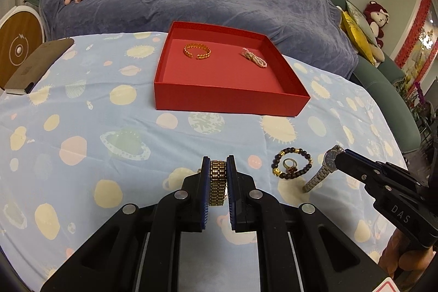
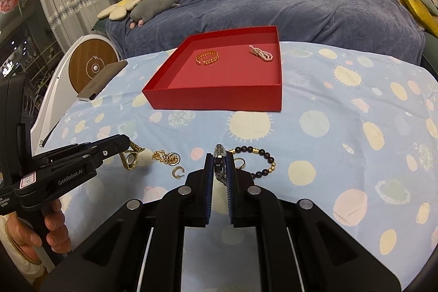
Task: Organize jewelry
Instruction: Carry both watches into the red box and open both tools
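Left wrist view first: the left gripper [image 1: 218, 164] is clamped tight on a gold watch [image 1: 218, 184], its mesh band standing upright between the blue pads, just above the planet-print cloth [image 1: 82, 127]. Up at twelve o'clock sits the red box [image 1: 230, 100], and inside it a gold cuff bracelet [image 1: 197, 51] lies at the left, a pink pearl strand [image 1: 254, 58] at the right, the two well apart. Over at three o'clock, a dark bead bracelet [image 1: 292, 163] lies on the cloth with a ring [image 1: 289, 164] inside its loop, and just beyond it the right gripper [image 1: 339, 156] pinches a silver watch [image 1: 323, 168] by the case, the band trailing down to the cloth. Now the right wrist view: the right gripper [image 2: 219, 163] is closed on that silver watch [image 2: 219, 163], seen edge-on between the pads. The dark bead bracelet [image 2: 258, 159] lies just to its right, at two o'clock, the ring [image 2: 240, 162] beside the right finger. At nine o'clock the left gripper [image 2: 124, 141] holds the gold watch [image 2: 130, 158], a person's hand [image 2: 49, 226] around its handle. Between the two grippers lie a gold chain [image 2: 165, 156] and a small ear cuff [image 2: 178, 172]. The red box [image 2: 216, 97] waits at twelve.
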{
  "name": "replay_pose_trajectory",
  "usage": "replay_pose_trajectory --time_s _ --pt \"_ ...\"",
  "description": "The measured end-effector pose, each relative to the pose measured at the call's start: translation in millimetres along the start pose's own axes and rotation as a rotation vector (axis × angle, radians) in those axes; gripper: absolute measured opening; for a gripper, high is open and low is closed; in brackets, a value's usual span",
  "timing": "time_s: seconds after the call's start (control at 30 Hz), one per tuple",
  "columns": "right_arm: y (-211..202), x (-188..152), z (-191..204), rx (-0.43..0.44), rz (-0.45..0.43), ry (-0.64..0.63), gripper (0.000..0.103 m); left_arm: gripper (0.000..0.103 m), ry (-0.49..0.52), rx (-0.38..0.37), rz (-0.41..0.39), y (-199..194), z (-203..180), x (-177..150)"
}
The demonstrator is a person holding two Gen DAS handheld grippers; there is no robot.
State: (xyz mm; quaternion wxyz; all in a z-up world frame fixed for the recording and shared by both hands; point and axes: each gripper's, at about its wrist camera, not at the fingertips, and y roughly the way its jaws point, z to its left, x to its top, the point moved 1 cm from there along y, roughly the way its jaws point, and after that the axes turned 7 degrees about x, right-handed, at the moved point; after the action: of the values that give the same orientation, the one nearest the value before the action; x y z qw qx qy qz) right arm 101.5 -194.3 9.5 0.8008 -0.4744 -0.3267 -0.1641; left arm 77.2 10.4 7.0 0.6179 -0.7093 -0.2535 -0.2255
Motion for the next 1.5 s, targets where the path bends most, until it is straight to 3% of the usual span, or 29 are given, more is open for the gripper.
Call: replay_pose_trajectory --time_s 0.2,0.47,0.6,0.8,1.23,1.4,1.5 --pt "-18 28 9 0.019 -0.058 -0.01 0.008 0.009 0.001 -0.021 -0.047 -20 -5 27" --pt "-15 93 9 0.032 -0.105 -0.035 0.008 0.009 0.063 0.001 -0.141 -30 -18 97" --pt "6 129 0 0.026 -0.113 -0.029 0.008 0.009 0.079 0.019 -0.165 -12 -20 134" --pt "55 162 -16 0.03 -0.087 -0.004 0.008 0.009 0.065 0.04 -0.138 39 -18 168" --pt "158 167 -55 0.001 0.023 0.052 0.008 0.009 0.043 0.085 -0.038 138 -4 177" --pt "166 171 -67 -0.037 -0.013 0.067 0.012 0.01 0.032 0.098 -0.031 154 5 180" --pt "156 173 -70 -0.047 -0.044 0.076 0.02 0.019 0.014 0.095 -0.042 152 9 183"
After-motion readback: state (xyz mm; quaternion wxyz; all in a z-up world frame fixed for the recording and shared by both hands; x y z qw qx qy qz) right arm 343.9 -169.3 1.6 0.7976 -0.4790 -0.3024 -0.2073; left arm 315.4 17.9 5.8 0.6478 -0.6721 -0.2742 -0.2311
